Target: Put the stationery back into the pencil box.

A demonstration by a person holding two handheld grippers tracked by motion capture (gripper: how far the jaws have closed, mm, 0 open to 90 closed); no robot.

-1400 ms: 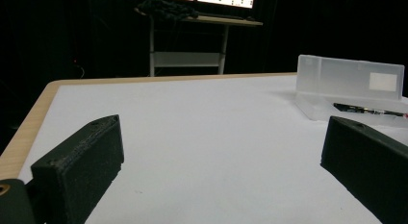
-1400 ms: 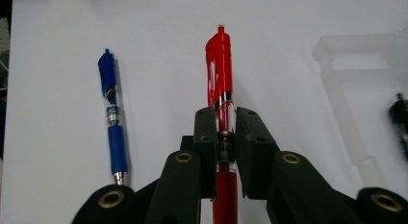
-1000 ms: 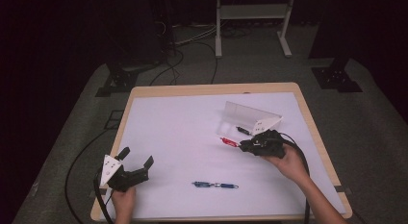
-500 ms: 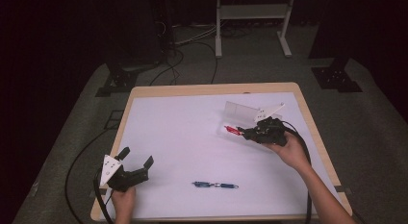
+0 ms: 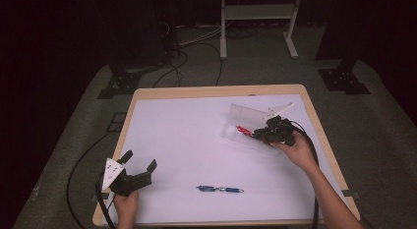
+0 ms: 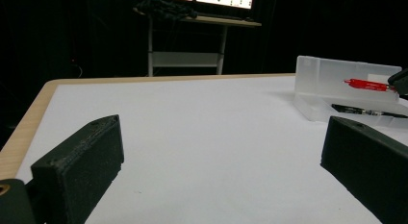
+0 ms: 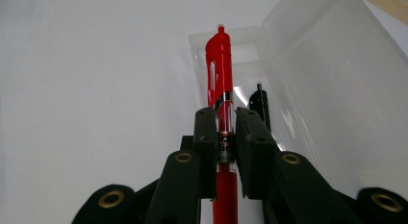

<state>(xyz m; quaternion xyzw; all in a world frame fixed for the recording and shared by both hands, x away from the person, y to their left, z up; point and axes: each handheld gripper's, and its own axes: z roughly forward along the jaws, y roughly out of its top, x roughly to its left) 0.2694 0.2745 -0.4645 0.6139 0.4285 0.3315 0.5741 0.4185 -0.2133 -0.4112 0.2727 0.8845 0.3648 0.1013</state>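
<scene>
While the right gripper [image 5: 261,134] is clamping a red pen [image 7: 221,75] over an open clear case [image 5: 246,122], the left gripper [image 5: 140,166] is resting idle.

Lying across the white table [image 5: 187,135], the case is sitting toward the far right side with its lid tilted up, and a black pen [image 7: 259,105] is lying inside it. Pressing on the red pen's barrel, the right fingers [image 7: 206,132] are holding it lengthwise above the case's tray. Sitting at the near left corner, the left fingers [image 6: 84,154] are standing wide apart with nothing between them. Well apart from both, a blue pen [image 5: 220,189] is lying near the front edge.
</scene>
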